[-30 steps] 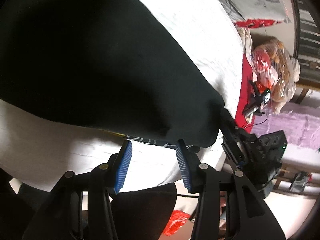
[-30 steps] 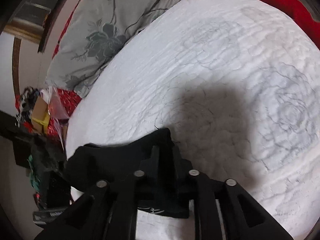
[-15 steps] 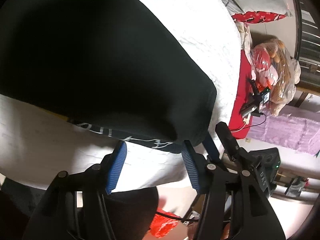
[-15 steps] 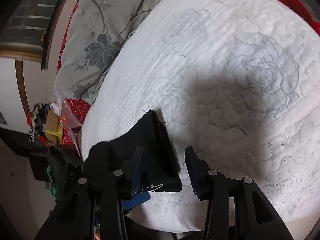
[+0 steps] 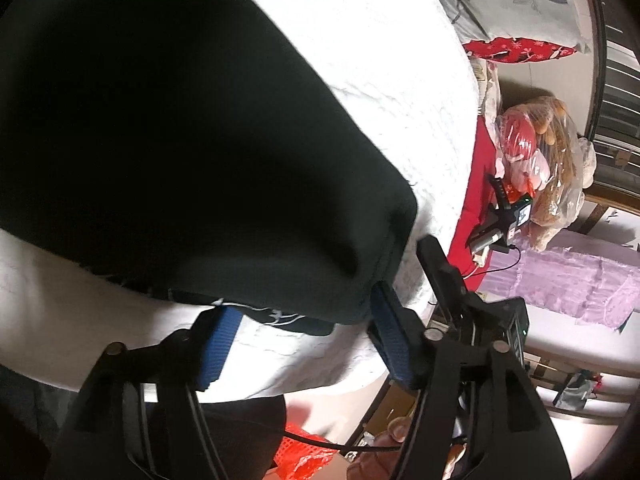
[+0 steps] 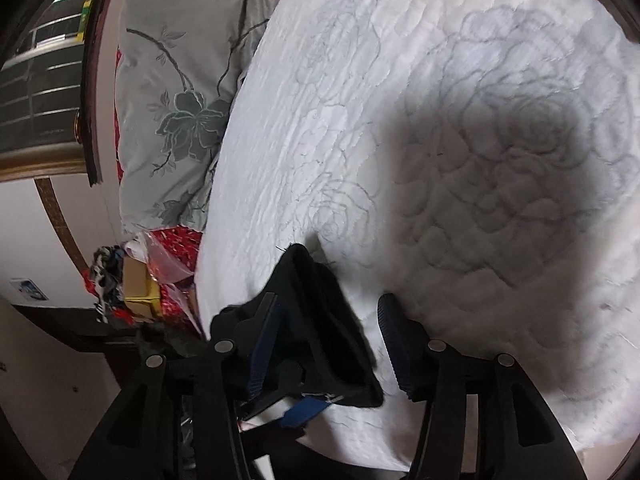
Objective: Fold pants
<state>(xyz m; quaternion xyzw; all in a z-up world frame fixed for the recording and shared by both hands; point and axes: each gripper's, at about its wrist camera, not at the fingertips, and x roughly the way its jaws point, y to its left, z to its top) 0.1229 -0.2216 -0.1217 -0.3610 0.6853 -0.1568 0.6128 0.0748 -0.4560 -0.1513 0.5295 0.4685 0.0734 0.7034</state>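
Observation:
The black pants (image 5: 168, 152) lie folded on the white quilt (image 5: 400, 92), filling the upper left of the left wrist view. My left gripper (image 5: 304, 304) sits at their near edge with its blue pads (image 5: 218, 344) apart and not pressing; the jaws are opening. In the right wrist view a corner of the pants (image 6: 308, 280) rests between the fingers of my right gripper (image 6: 328, 300). Those jaws are opening too, and the right pad (image 6: 394, 344) stands clear of the cloth. The right gripper's black body (image 5: 472, 308) shows just right of the left one.
A grey floral pillow (image 6: 176, 112) lies at the head of the bed on a red sheet (image 5: 474, 208). Beside the bed are a plastic bag of soft toys (image 5: 536, 152), a small device with cables (image 5: 504, 220) and a purple cloth (image 5: 580, 280). The quilt's edge runs just under both grippers.
Both grippers have spread their jaws wider. The right gripper, shut on the pants corner a second ago, has let go, rolled and sunk a little. The left gripper shifted along the pants' edge.

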